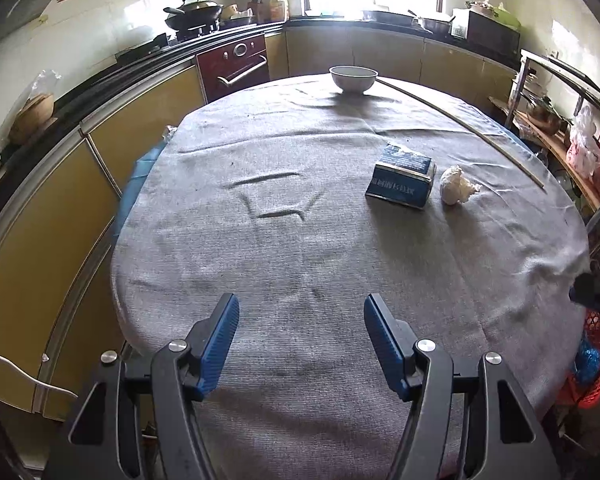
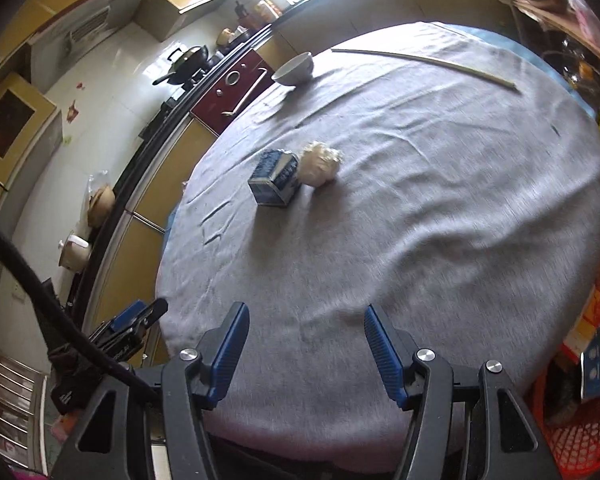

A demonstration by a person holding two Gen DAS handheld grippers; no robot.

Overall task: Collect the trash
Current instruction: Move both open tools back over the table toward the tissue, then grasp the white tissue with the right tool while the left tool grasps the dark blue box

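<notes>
A small blue carton [image 1: 402, 178] lies on its side on the grey tablecloth [image 1: 284, 248], right of the table's middle. A crumpled white paper ball [image 1: 456, 185] rests just to its right. The right wrist view shows the same carton [image 2: 275, 178] and paper ball [image 2: 321, 162] side by side, far ahead of the fingers. My left gripper [image 1: 301, 306] hovers open over the near edge of the table, nothing between its blue pads. My right gripper [image 2: 306, 314] is open too, over the near edge and holding nothing. The left gripper's tip [image 2: 138, 316] shows at the lower left of the right wrist view.
A white bowl [image 1: 353, 78] stands at the table's far edge, with a long thin stick [image 1: 468, 124] lying along the far right. Kitchen cabinets [image 1: 60, 208] run close along the left. A shelf with pots and bags [image 1: 572, 136] and a red mesh basket [image 2: 588, 420] are at the right.
</notes>
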